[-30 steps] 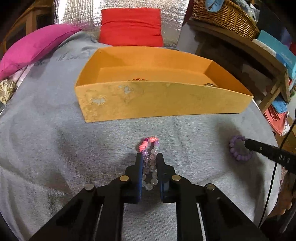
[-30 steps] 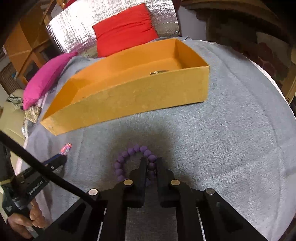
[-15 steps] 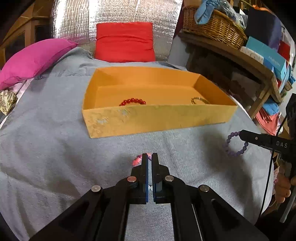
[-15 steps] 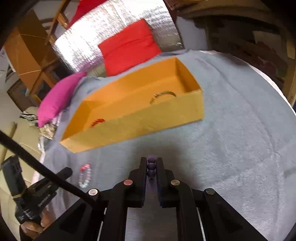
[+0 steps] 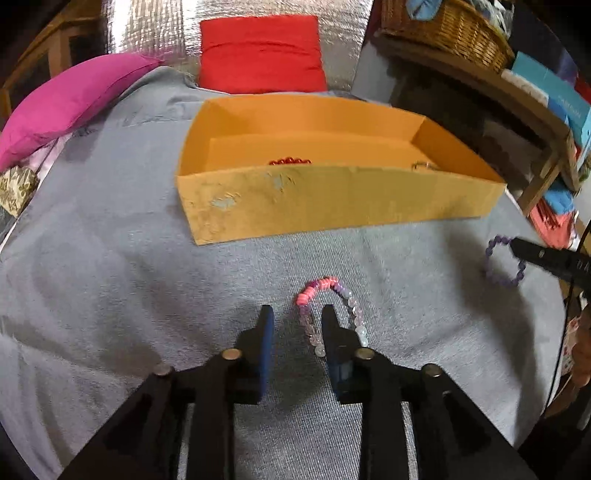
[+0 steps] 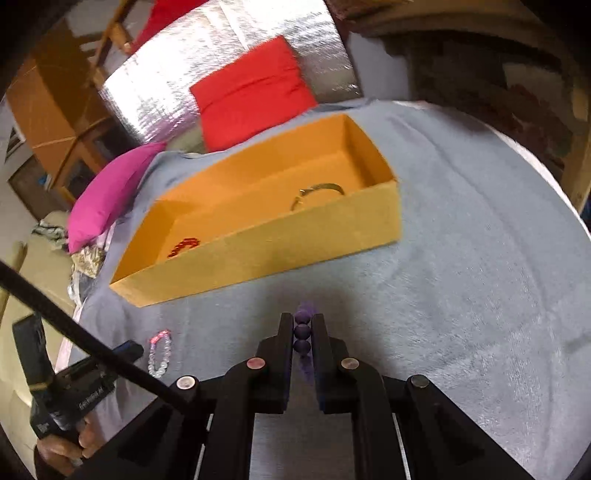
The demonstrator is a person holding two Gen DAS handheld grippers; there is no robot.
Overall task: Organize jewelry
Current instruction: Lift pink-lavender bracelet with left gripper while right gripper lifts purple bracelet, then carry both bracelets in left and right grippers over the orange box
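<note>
A pink, lilac and clear bead bracelet (image 5: 330, 308) lies on the grey cloth; it also shows in the right wrist view (image 6: 159, 352). My left gripper (image 5: 297, 325) is open, its right finger (image 5: 334, 332) resting over the bracelet loop. My right gripper (image 6: 302, 328) is shut on a purple bead bracelet (image 6: 303, 330) and holds it above the cloth; in the left wrist view this bracelet (image 5: 502, 262) hangs from the right gripper's tip at the right edge. An orange cardboard box (image 5: 332, 199) stands ahead, holding a red bead bracelet (image 5: 290, 161) and a gold bangle (image 6: 317, 192).
A red cushion (image 5: 260, 53) and a pink cushion (image 5: 70, 99) lie behind the box on the grey-covered surface (image 5: 110, 277). A wooden shelf with a wicker basket (image 5: 454, 29) stands at the right.
My left gripper has opened and the pink and clear bracelet now lies loose on the cloth by its right finger. My right gripper has lifted the purple bracelet toward the box.
</note>
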